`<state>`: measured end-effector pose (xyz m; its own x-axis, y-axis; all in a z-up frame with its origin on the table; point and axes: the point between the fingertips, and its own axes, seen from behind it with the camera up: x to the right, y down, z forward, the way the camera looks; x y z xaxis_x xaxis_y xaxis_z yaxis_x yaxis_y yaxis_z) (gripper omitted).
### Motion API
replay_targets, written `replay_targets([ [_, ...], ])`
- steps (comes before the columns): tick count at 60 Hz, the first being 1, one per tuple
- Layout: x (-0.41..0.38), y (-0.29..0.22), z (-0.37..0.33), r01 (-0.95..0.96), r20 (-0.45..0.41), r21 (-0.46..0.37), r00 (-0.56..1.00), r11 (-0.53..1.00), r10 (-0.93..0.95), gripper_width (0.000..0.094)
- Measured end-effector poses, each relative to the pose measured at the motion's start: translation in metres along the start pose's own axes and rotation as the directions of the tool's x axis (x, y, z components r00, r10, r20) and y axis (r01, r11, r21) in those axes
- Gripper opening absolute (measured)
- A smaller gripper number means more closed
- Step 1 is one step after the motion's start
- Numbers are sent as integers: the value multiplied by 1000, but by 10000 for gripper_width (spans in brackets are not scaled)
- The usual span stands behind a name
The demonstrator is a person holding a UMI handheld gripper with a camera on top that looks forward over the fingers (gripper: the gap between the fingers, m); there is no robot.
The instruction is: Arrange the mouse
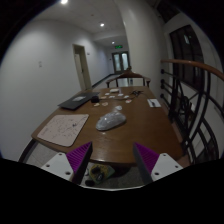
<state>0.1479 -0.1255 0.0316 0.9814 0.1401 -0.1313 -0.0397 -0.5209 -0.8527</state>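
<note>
Gripper view: the claw (112, 158) is held wide apart, nothing gripped, above the near edge of the wooden bench (135, 128). A pale mouse (110, 120) is seen well ahead, beside a board (62, 127).

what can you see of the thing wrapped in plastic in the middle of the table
The bundle is a small lumpy shape in clear or whitish crinkled plastic that catches the light; what is inside cannot be made out. It lies flat near the middle of the brown wooden table, touching only the tabletop. A pale sheet lies apart to one side of it, smaller items sit further back. It is well beyond the fingers of the gripper, which are open with nothing between them.
</note>
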Motion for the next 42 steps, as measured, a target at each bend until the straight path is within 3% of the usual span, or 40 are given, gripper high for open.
replay_targets([
  [8,-28,-9,53,40,49,-39,998,998,-38,829],
  [16,-33,-10,109,53,33,-113,998,992,-49,834],
  [21,-40,-24,135,56,38,-109,998,992,-52,831],
  [36,-31,-62,204,24,-58,-141,998,990,-32,820],
  [38,-29,-66,213,23,-77,-139,996,990,-34,807],
  [42,-14,-71,221,24,-166,-127,985,992,-45,571],
])
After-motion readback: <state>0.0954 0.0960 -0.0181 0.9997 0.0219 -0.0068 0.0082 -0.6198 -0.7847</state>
